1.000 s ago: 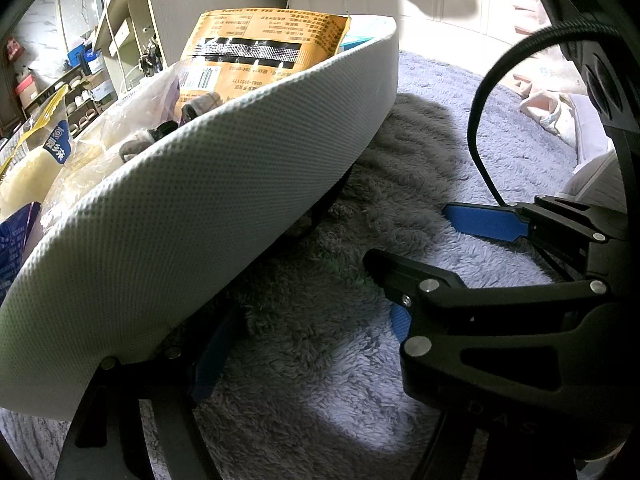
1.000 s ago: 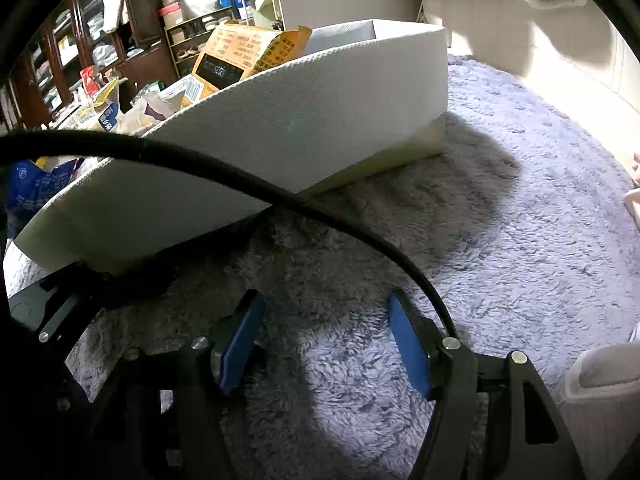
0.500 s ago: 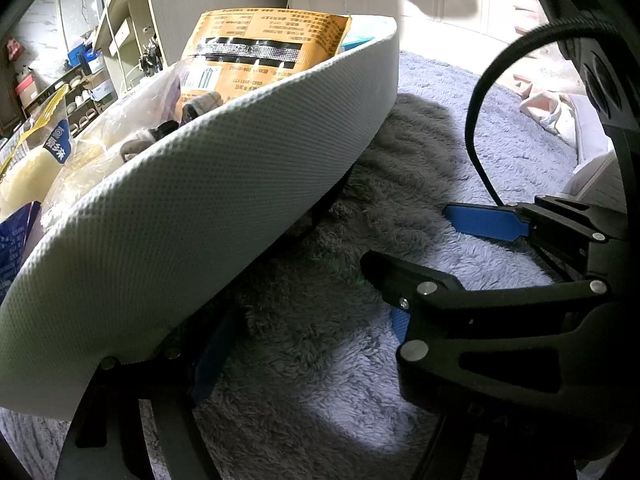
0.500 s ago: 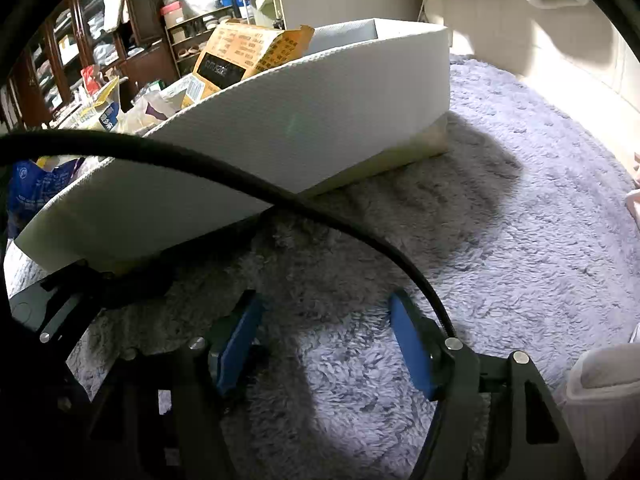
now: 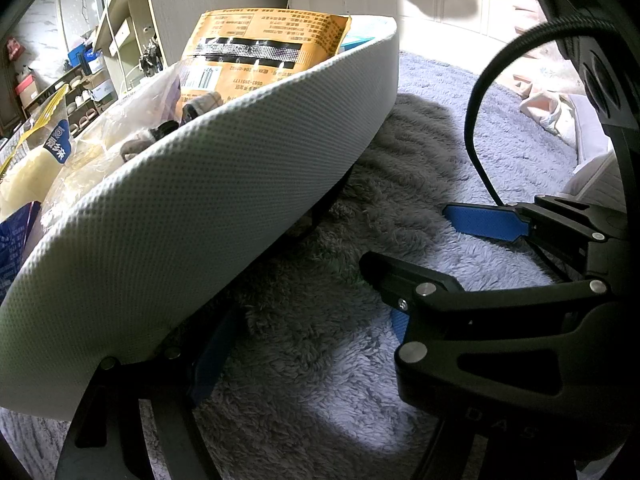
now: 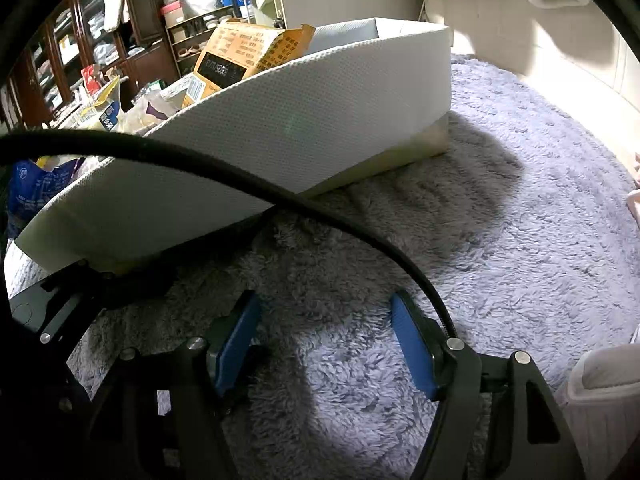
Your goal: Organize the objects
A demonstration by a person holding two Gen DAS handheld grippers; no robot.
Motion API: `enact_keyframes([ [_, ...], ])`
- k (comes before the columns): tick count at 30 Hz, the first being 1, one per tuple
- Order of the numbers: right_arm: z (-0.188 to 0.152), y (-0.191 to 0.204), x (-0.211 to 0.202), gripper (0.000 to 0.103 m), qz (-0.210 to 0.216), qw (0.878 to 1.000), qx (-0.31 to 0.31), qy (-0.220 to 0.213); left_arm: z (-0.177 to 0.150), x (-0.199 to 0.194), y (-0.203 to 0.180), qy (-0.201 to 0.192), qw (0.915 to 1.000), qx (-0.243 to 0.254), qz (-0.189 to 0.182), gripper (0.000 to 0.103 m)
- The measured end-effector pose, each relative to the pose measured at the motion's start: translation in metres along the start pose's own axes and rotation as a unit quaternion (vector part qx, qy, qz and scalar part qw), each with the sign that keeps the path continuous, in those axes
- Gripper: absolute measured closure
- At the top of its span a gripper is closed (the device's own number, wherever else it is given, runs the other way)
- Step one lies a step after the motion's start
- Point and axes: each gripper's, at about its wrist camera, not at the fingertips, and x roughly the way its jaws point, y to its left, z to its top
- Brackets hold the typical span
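A white fabric storage box (image 5: 208,208) stands on a grey shaggy rug (image 5: 400,184). It holds an orange snack bag (image 5: 264,40), clear plastic bags (image 5: 132,108) and other packets. My left gripper (image 5: 304,332) is open and empty, low over the rug, its left finger under the box's near wall. My right gripper (image 6: 324,336) is open and empty over the rug in front of the box (image 6: 304,120); it also shows in the left wrist view (image 5: 484,220). The orange bag (image 6: 248,56) sticks up from the box.
A black cable (image 6: 248,184) loops across the right wrist view. A yellow and blue packet (image 5: 44,148) and a blue bag (image 6: 32,188) lie left of the box. Shelves (image 6: 88,56) stand behind. A white ribbed object (image 6: 600,400) sits at the right.
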Motion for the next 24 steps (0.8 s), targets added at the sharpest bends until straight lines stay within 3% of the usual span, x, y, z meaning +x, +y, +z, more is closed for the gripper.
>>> enact_keyframes([
  [24, 0.0005, 0.0021, 0.0016, 0.032, 0.005, 1.000, 0.002, 0.000, -0.0005, -0.0006, -0.0022, 0.001, 1.0000, -0.002, 0.002, 0.024],
])
